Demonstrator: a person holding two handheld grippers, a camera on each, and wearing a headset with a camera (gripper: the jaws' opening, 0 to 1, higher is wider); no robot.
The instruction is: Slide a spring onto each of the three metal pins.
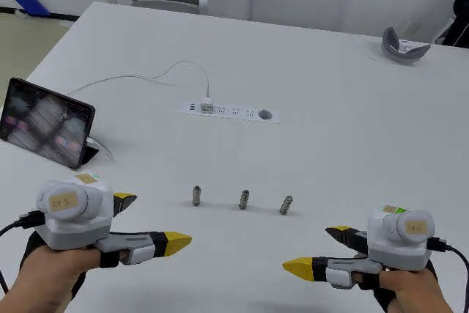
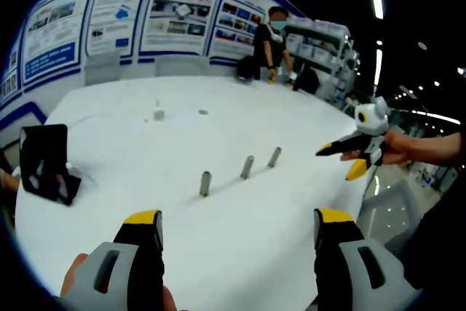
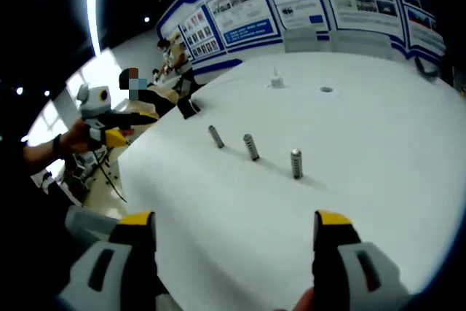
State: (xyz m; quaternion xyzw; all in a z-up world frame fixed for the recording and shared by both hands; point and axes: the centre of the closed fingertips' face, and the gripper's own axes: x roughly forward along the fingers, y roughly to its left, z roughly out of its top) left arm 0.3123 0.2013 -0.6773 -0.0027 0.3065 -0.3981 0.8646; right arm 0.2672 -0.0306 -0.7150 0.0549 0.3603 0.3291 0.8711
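Your left gripper (image 1: 154, 219) at seven o'clock and right gripper (image 1: 316, 248) at five were held low, jaws apart and empty, tips angled inward. The three pins (image 1: 244, 199) stood in a row toward twelve, well apart from both. Each appeared to carry a spring (image 1: 196, 196) already, which probably explains the standoff.

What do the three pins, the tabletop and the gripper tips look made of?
Three pins: grey metal with a dull sheen. Ribbed sides suggest wire coils around them, though they are too small to be sure.
Table: smooth matte white, likely laminate; shadows are soft and there is no glare.
Left gripper and right gripper tips: yellow, probably plastic or rubber; the colour is flat, without shine.
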